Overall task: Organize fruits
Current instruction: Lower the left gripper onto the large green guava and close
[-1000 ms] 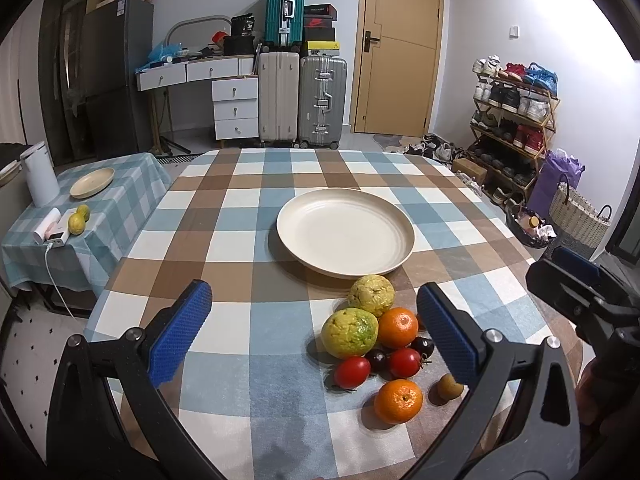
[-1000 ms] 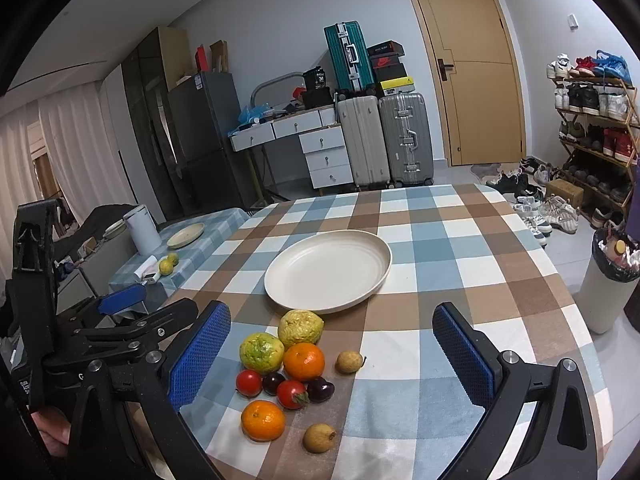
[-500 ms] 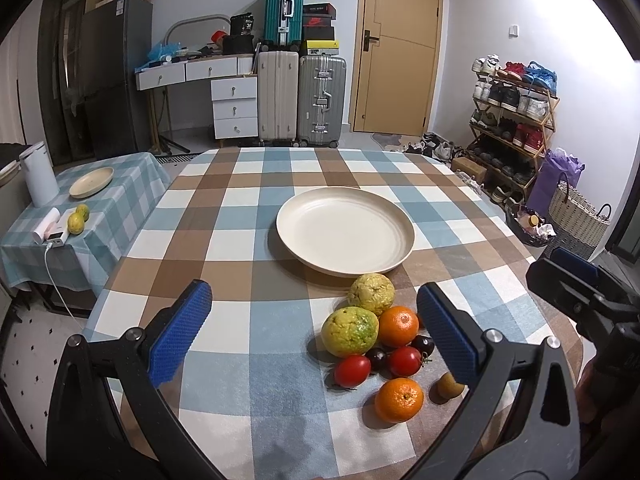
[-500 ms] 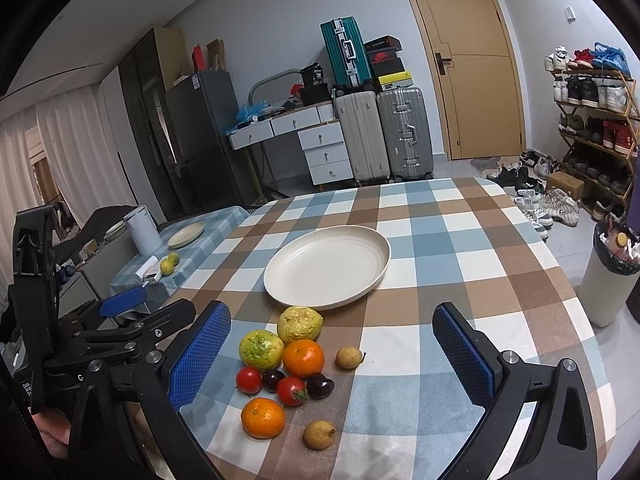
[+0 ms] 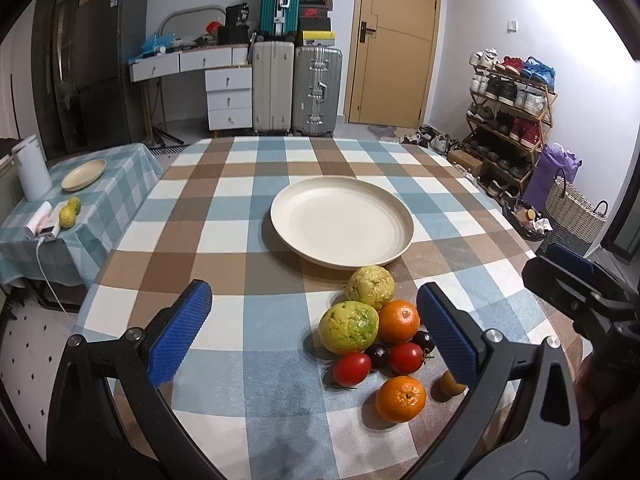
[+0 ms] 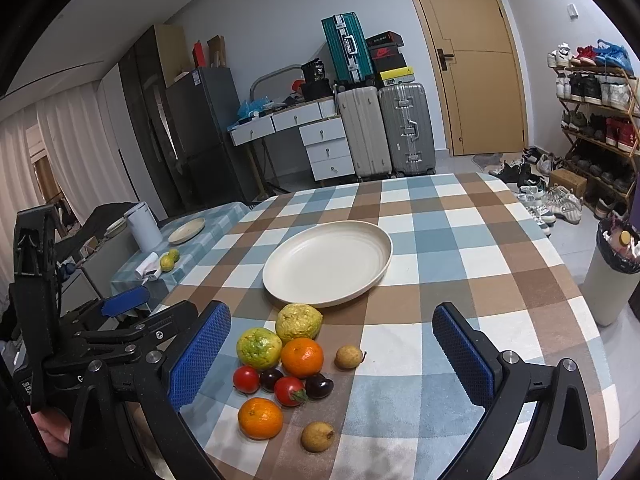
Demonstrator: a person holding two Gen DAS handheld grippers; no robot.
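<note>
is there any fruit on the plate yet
No, the plate is bare and the fruit sits in a cluster on the tablecloth just in front of it.

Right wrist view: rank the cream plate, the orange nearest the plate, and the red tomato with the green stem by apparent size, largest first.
1. cream plate, by far the largest.
2. orange nearest the plate.
3. red tomato with the green stem, smallest.
</note>
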